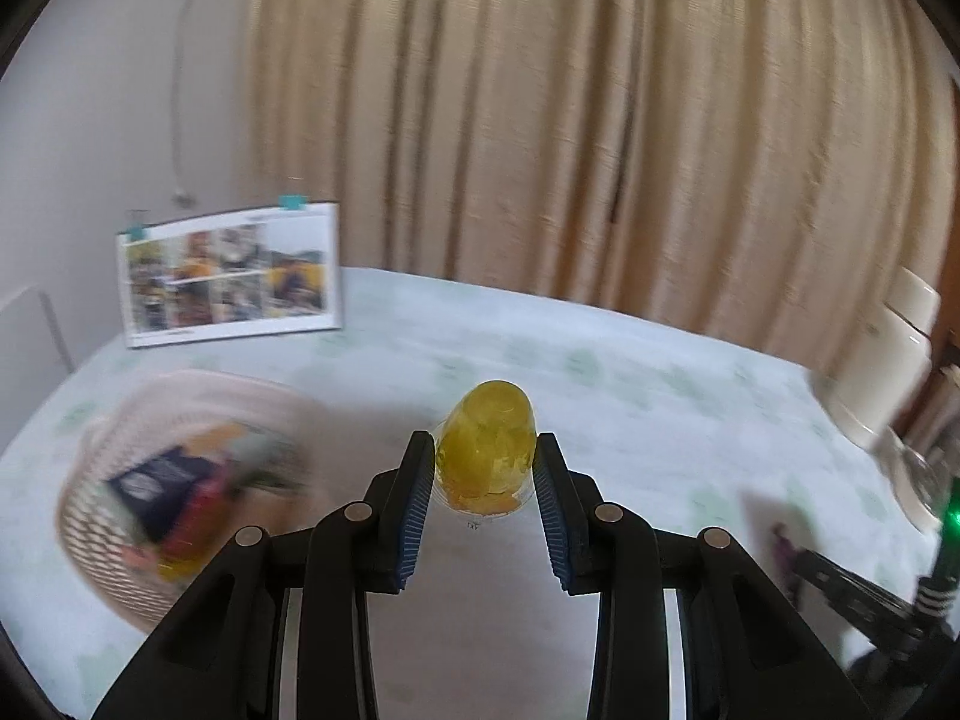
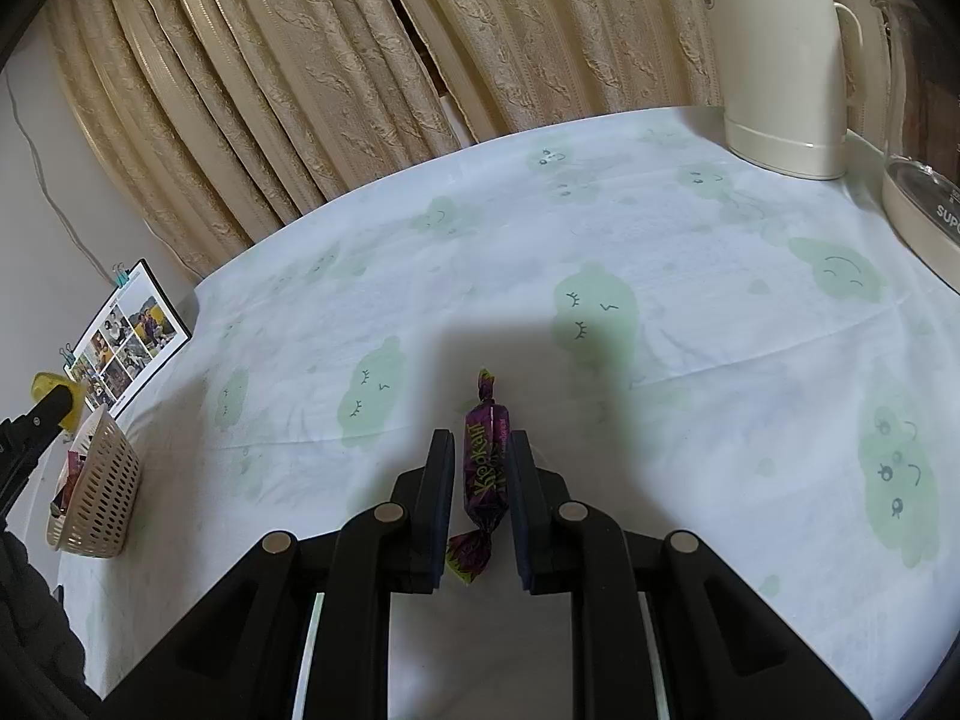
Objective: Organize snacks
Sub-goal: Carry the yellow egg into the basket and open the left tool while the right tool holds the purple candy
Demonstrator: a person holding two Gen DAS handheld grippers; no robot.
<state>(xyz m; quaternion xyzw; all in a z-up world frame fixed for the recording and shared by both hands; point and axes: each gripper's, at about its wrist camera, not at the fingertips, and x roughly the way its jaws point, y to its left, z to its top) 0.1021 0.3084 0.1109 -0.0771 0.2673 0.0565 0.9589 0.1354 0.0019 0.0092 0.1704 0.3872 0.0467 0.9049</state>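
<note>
Left wrist view: a yellow jelly cup [image 1: 485,447] is clamped between the ribbed blue pads [image 1: 416,507] of the left gripper [image 1: 485,450] and is held above the counter [image 1: 630,396], which is covered with a pale cloth printed with green clouds. A woven beige basket [image 1: 108,546], blurred and partly filled with wrapped snacks, is seen low to the left of the gripper. A photo calendar [image 1: 231,276] is propped farther off on the left, before beige curtains [image 1: 570,120]. A cream jug [image 1: 888,360] is seen at the far right.

Right wrist view: a purple wrapped candy [image 2: 485,468] is framed lengthwise between the fingers of the right gripper [image 2: 483,462], which is closed to a narrow gap; whether the pads are pressed on the wrapper cannot be told. The candy appears to lie on the cloth. The basket [image 2: 99,498] is seen far to the left, with the left gripper [image 2: 54,399] and its yellow cup above it. The jug [image 2: 780,60] stands far ahead on the right.
</note>
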